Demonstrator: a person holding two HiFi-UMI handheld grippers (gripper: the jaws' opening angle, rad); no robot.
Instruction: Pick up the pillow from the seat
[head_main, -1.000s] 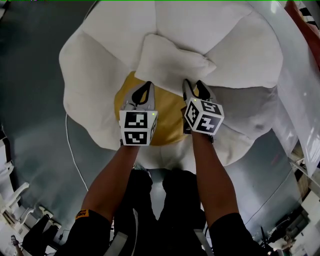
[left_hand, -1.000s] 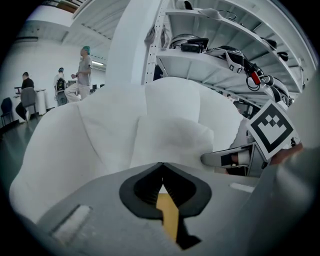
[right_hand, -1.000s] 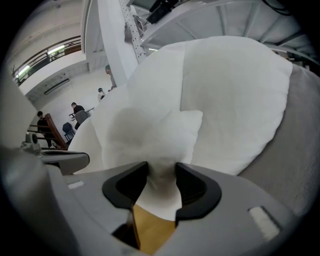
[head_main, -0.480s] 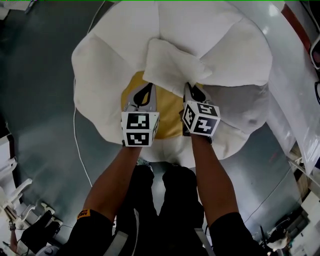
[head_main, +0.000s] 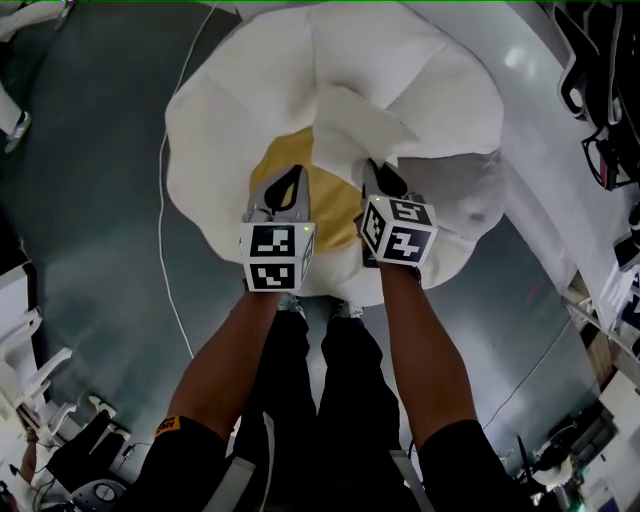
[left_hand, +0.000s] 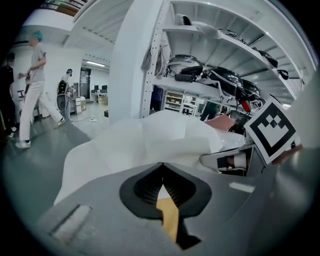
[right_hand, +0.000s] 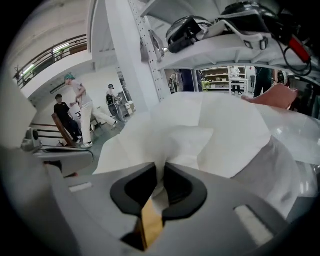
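Observation:
A white pillow (head_main: 355, 122) lies on the flower-shaped white seat (head_main: 215, 150), over its yellow centre (head_main: 280, 160). My right gripper (head_main: 378, 182) is shut on the pillow's near edge. In the right gripper view the white fabric (right_hand: 200, 142) bunches up between the black pads (right_hand: 177, 187). My left gripper (head_main: 286, 190) hovers over the yellow centre, left of the pillow and apart from it. Its jaws meet at the tips (left_hand: 161, 167) with nothing between them.
A thin white cable (head_main: 165, 230) runs across the grey floor left of the seat. A white frame (head_main: 545, 160) with racks of gear stands at the right. Shelves (left_hand: 215, 82) hold helmets and cables. People (right_hand: 80, 107) stand far off across the room.
The right gripper's jaws have closed on the pillow's near edge, and the fabric bunches toward it. The seat looks smaller and farther in the head view. The left gripper stays shut.

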